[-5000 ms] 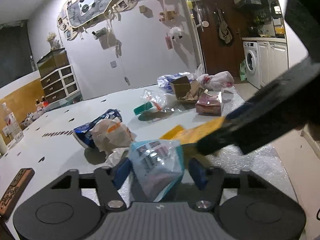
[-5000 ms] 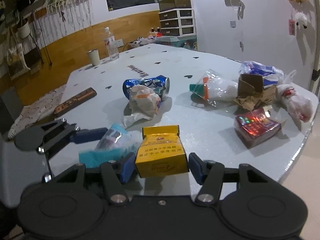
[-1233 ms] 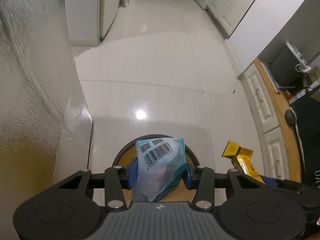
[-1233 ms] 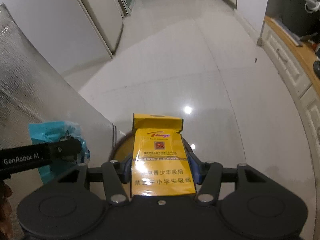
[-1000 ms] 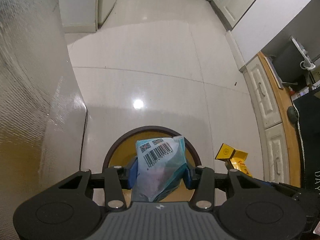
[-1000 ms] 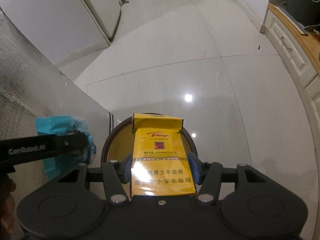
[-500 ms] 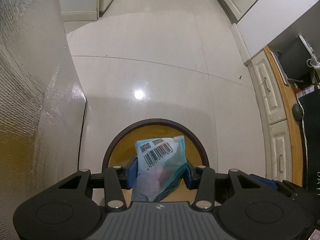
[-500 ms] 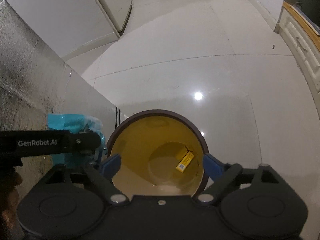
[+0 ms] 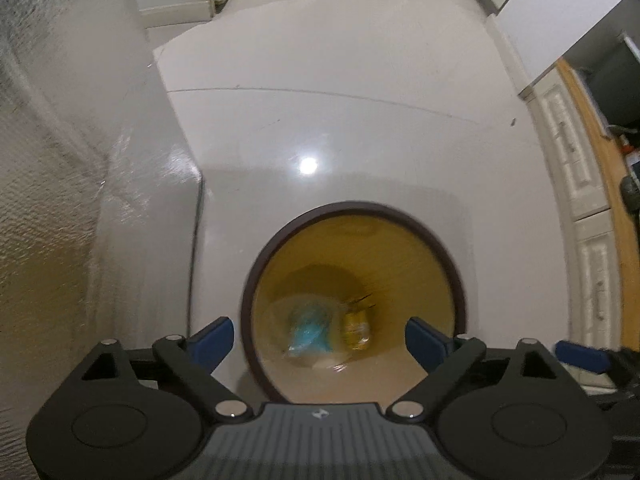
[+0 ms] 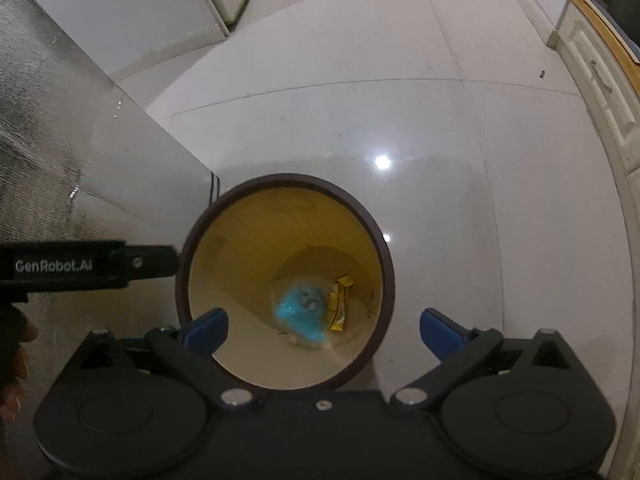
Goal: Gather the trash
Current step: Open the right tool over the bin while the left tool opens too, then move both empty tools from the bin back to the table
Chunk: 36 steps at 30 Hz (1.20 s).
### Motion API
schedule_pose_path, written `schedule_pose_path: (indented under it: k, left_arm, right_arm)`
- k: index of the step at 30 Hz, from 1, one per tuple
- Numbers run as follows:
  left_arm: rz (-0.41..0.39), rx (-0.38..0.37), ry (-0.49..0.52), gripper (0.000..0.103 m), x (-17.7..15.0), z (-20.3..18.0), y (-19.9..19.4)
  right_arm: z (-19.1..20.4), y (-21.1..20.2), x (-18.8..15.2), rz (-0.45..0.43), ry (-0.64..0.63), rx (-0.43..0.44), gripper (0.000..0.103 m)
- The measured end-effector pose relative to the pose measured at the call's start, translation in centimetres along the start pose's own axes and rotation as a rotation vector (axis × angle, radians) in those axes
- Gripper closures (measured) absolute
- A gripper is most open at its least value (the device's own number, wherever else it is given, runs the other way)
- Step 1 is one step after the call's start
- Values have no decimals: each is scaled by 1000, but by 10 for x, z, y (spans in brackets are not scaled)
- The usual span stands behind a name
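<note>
Jaws opening, empty, above bin (image 10: 384, 248) holding blue packet (image 10: 298, 312) and yellow pack (image 10: 340, 300).

bin (image 10: 192, 240): brown rim, yellow inside | packet (image 10: 298, 312): blue (blurred)

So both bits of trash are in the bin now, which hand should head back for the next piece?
Either: left gripper and right gripper hang over the bin, jaws opening, nothing between them. The blue packet and yellow pack lie inside.

Glossy pale tile floor (image 9: 340, 120), lamp glare; white cabinets (image 9: 576, 152) right.
</note>
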<state>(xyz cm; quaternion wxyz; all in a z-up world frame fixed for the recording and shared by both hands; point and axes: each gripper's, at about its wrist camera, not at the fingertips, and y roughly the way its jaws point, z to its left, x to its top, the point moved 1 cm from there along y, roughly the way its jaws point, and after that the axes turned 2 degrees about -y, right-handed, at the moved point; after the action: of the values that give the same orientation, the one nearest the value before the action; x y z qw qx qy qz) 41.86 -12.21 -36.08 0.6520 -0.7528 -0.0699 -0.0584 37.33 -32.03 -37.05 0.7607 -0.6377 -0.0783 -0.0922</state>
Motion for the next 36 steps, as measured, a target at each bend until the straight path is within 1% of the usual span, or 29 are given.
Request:
schedule_pose_path:
  k: [4,10,16,20,22,27,36]
  left_arm:
    - [17,37,13,4,-3,5,-1]
    - [25,57,22,0,-6,10,-8]
    - [42,79,24,0,-18,15,-14]
    - [57,100,38,0,-27,20,-17]
    - [57,109,45,0,-29,22,-20]
    - [15,110,41,0,-28,23,-40]
    - [-98,96,75,0,-34,10,-90]
  right_arm:
    - [-6,-1,-1,-1,18,-11,0]
    - [-10,-5,-4,1,43,-49,0]
    - [-14,-11,-12,-10,90,-73,0]
    - [-8,-14,-19,-11,71,-108,0]
    - [-6,-17,-21,-15,61,-111,0]
    - [-5,-33,-20,-48,52,-110,0]
    - [-5,-84,-24,-160,54,-110,0]
